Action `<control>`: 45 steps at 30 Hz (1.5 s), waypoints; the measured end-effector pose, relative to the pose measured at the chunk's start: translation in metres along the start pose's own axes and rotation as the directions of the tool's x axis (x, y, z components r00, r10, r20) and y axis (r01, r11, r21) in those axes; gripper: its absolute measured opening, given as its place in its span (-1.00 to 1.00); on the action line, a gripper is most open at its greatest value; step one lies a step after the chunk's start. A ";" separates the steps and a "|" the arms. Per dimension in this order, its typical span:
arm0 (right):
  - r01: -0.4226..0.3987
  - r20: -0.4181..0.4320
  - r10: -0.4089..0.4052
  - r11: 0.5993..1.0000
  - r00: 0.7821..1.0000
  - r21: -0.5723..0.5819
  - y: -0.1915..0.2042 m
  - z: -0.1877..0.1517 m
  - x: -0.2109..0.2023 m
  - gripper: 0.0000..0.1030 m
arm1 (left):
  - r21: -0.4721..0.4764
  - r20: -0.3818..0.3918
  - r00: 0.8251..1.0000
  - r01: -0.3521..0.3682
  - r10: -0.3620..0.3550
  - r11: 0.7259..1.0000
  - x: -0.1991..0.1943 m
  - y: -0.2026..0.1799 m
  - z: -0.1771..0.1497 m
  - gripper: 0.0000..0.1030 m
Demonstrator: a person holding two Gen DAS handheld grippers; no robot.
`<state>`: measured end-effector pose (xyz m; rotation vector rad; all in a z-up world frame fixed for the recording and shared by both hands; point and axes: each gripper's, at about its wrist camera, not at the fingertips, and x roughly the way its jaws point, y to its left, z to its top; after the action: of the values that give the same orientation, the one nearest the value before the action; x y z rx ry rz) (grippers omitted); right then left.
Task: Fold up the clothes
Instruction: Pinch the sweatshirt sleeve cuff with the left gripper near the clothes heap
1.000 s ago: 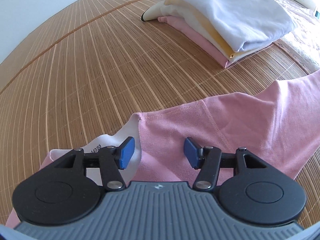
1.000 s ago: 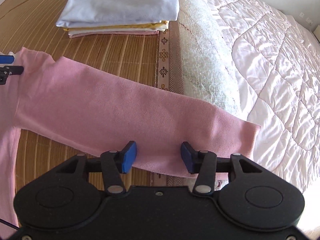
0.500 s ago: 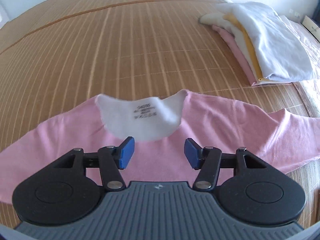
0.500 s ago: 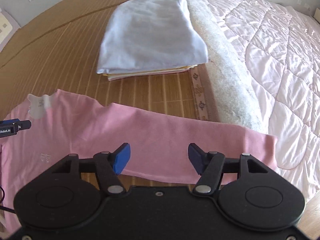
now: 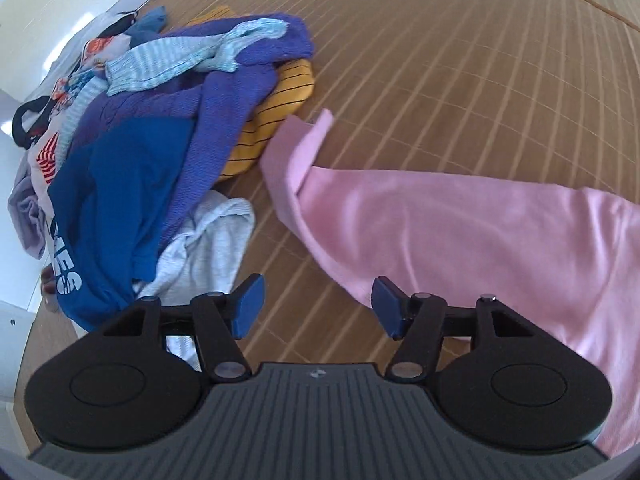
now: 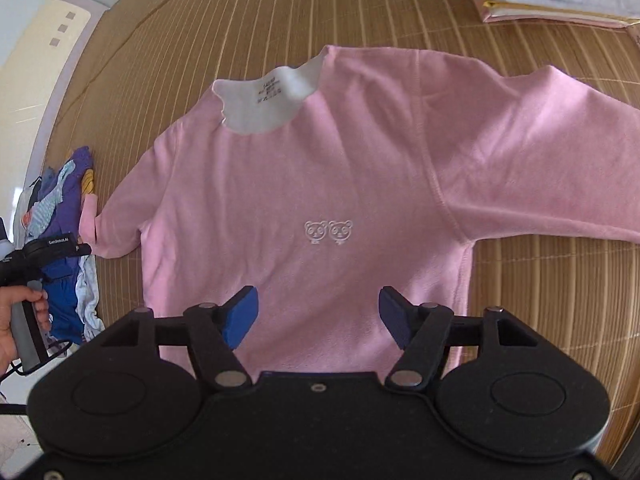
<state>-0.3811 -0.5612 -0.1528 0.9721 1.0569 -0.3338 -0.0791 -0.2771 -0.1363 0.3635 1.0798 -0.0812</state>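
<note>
Lying flat, the pink top (image 6: 320, 184) sits seemingly just below both gaping hand-held grippers.

A pink long-sleeved top (image 6: 320, 184) lies flat, front up, on the bamboo mat (image 6: 192, 32), sleeves spread sideways; white inner collar, two small panda outlines (image 6: 329, 232) on the chest.

A ribbed bamboo mat (image 5: 440, 60) fills the gap between the jaws in the left wrist view and runs far ahead of them. In the right wrist view, a cream panel with grey squares (image 6: 44, 44) stands far ahead-left of the jaws, and a black cable (image 6: 24, 368) loops beside the left jaw.
</note>
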 end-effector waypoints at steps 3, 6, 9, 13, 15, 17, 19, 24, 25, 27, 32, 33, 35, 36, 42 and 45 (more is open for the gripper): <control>0.032 -0.029 -0.033 0.999 0.999 -0.034 0.032 0.003 0.018 0.40 | -0.018 0.027 0.996 0.083 -0.083 0.996 0.012 0.024 0.020 0.27; 0.100 -0.058 -0.101 0.995 0.993 -0.022 0.057 0.006 0.041 0.55 | 0.040 0.041 0.990 0.131 -0.133 0.991 0.027 0.025 0.029 0.27; 0.157 -0.086 -0.152 0.986 0.985 0.054 0.075 0.002 0.061 0.56 | 0.103 0.051 0.982 0.173 -0.179 0.979 0.042 0.025 0.036 0.22; 0.150 -0.043 -0.145 0.972 0.988 0.178 0.100 -0.013 0.072 0.54 | 0.070 0.054 0.986 0.155 -0.159 0.985 0.064 0.033 0.044 -0.19; 0.154 -0.044 -0.149 0.968 0.988 0.198 0.115 -0.021 0.079 0.54 | 0.047 0.040 0.979 0.197 -0.199 0.979 0.072 0.040 0.046 -0.64; 0.164 -0.057 -0.156 0.966 0.986 0.201 0.129 -0.027 0.088 0.54 | 0.014 0.101 0.970 0.223 -0.223 0.975 0.067 0.053 0.044 -0.84; 0.184 -0.081 -0.172 0.966 0.982 0.181 0.142 -0.032 0.099 0.55 | -0.010 0.173 0.950 0.265 -0.259 0.964 0.056 0.069 0.042 -0.87; 0.204 -0.084 -0.194 0.969 0.977 0.140 0.170 -0.035 0.113 0.55 | -0.022 0.157 0.941 0.307 -0.300 0.952 0.035 0.097 0.023 -0.87; 0.204 -0.083 -0.194 0.970 0.977 0.135 0.175 -0.034 0.115 0.55 | -0.041 0.138 0.945 0.306 -0.298 0.951 0.036 0.101 0.016 -0.87; 0.204 -0.081 -0.195 0.971 0.977 0.123 0.183 -0.033 0.117 0.55 | -0.066 0.096 0.953 0.293 -0.287 0.954 0.041 0.106 -0.001 -0.87; 0.231 -0.048 -0.229 0.973 0.972 0.029 0.201 -0.028 0.114 0.56 | -0.120 0.027 0.956 0.295 -0.294 0.948 0.053 0.113 -0.030 -0.84; 0.241 -0.039 -0.240 0.971 0.970 0.009 0.203 -0.029 0.114 0.56 | -0.118 0.027 0.955 0.296 -0.295 0.948 0.053 0.113 -0.034 -0.82; 0.264 -0.025 -0.265 0.964 0.964 -0.034 0.209 -0.031 0.115 0.57 | -0.109 0.024 0.953 0.302 -0.301 0.947 0.055 0.114 -0.038 -0.76; 0.273 -0.022 -0.275 0.960 0.961 -0.054 0.212 -0.034 0.115 0.57 | -0.104 0.025 0.952 0.306 -0.305 0.946 0.057 0.116 -0.037 -0.76; 0.217 -0.074 -0.228 0.967 0.971 -0.132 0.222 -0.065 0.122 0.51 | -0.062 0.083 0.951 0.304 -0.299 0.951 0.081 0.118 -0.006 -0.75; 0.182 -0.070 -0.194 0.972 0.979 -0.145 0.222 -0.075 0.117 0.49 | -0.002 0.115 0.949 0.296 -0.293 0.955 0.088 0.113 0.014 -0.76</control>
<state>-0.2222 -0.3525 -0.1496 0.7687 1.2362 -0.3728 0.0018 -0.1660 -0.1791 0.1749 1.0147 -0.3537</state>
